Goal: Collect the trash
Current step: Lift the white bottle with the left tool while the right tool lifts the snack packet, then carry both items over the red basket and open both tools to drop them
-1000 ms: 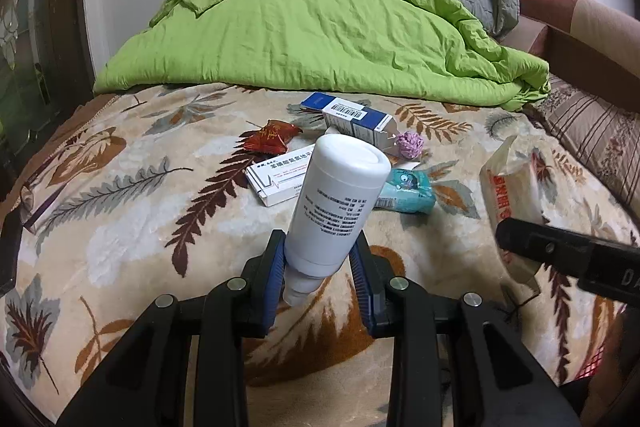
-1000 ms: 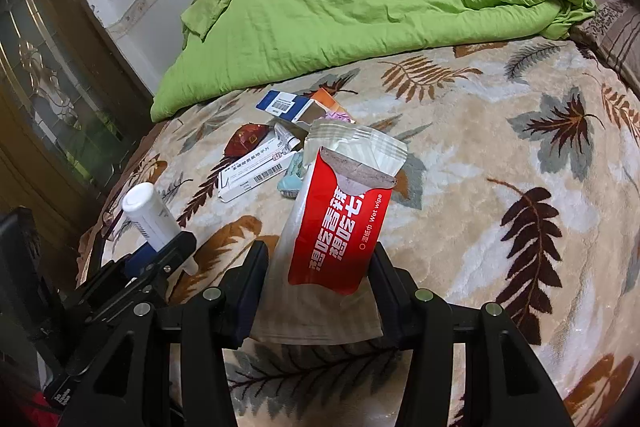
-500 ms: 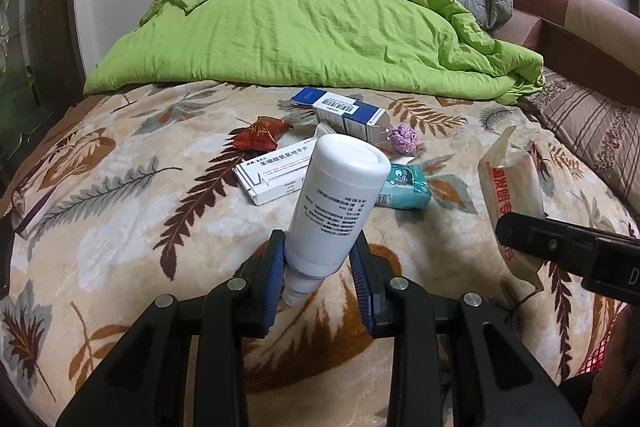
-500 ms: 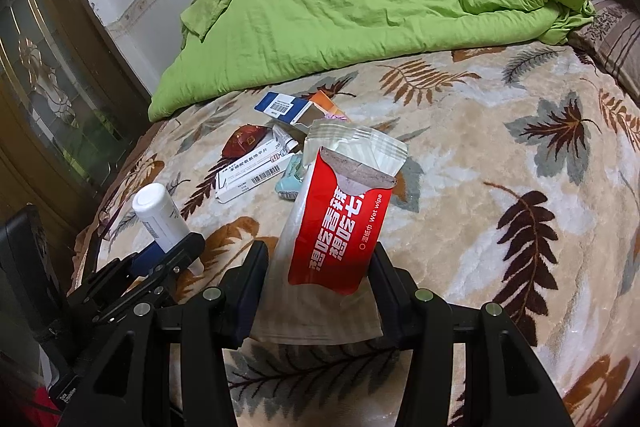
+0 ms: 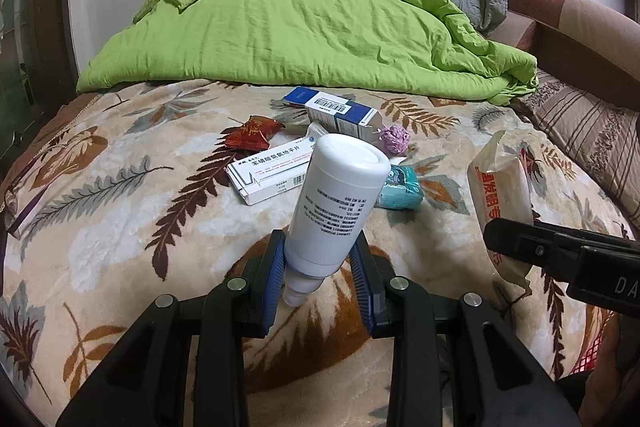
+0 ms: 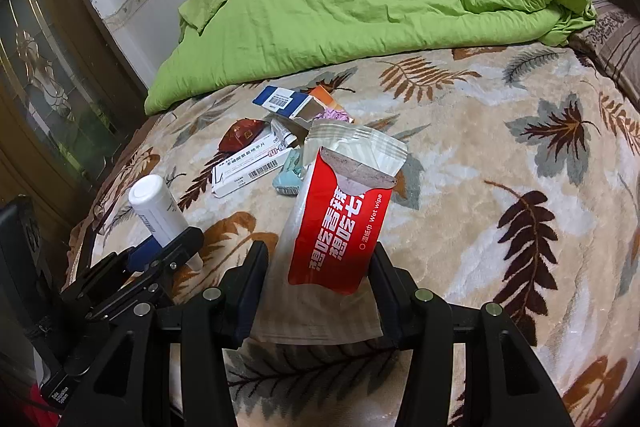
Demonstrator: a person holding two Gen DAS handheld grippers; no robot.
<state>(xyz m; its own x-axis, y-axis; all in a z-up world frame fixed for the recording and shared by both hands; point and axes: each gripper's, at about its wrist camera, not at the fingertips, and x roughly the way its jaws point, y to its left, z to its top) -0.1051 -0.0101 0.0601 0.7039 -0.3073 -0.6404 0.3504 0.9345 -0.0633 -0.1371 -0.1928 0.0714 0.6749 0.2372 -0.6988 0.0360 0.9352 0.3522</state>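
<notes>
Left wrist view: your left tool clamps the white bottle, your right tool the wet-wipe packet; ahead, boxes and wrappers remain uncollected on the bed.

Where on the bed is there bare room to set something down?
Bare blanket lies left of the white box, and more right of the wet-wipe pack. It is crowded mid-bed around the blue box, red wrapper and teal packet, below the green duvet.

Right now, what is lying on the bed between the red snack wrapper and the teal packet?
The long white medicine box lies between the red snack wrapper and the teal packet; the left wrist view shows it best.
</notes>
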